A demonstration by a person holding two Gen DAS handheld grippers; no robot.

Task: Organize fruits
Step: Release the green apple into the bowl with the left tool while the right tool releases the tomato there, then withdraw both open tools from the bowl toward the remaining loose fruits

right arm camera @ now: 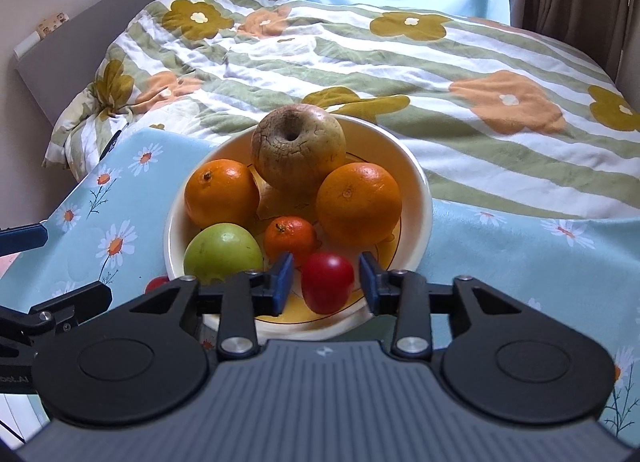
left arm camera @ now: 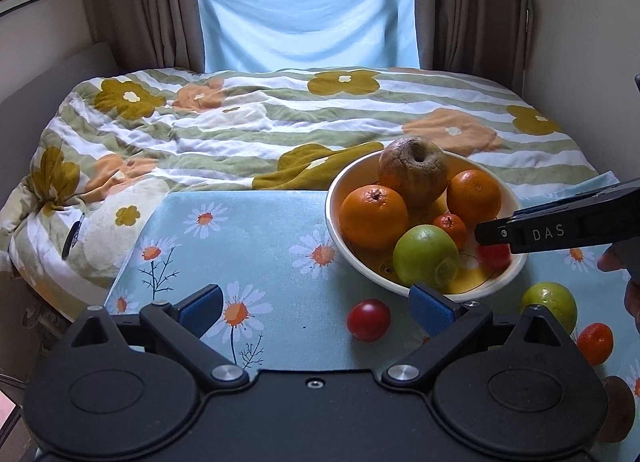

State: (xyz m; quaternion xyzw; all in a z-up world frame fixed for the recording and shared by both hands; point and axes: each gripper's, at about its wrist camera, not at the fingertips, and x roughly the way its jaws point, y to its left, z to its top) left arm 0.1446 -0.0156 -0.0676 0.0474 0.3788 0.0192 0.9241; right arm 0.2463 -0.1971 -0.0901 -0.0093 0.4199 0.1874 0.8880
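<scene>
In the left wrist view, the left tongs [left arm camera: 316, 308] stand wide with nothing between the blue pads, low in the frame above the flowered surface [left arm camera: 256, 230]. The bowl [left arm camera: 496, 286] is right of centre and already holds two oranges, a wrinkled brown fruit, a green apple [left arm camera: 426, 258] and a small mandarin. Three fruits lie on the cloth outside it: a red fruit [left arm camera: 368, 320] just before the bowl, and a second green apple [left arm camera: 550, 304] and an orange-red fruit [left arm camera: 595, 343] at the lower right. The right tongs [left arm camera: 486, 231] reach in from the right edge over the bowl.

In the right wrist view, the right tongs [right arm camera: 326, 278] are partly open around a red fruit [right arm camera: 328, 282] in the near part of the bowl; there is a gap on both sides, so I judge it is released. The step in hand seems to be placing this fruit. Next, I think, the right tongs should lift clear without knocking it, then one of the tongs should take a fruit from the cloth.
</scene>
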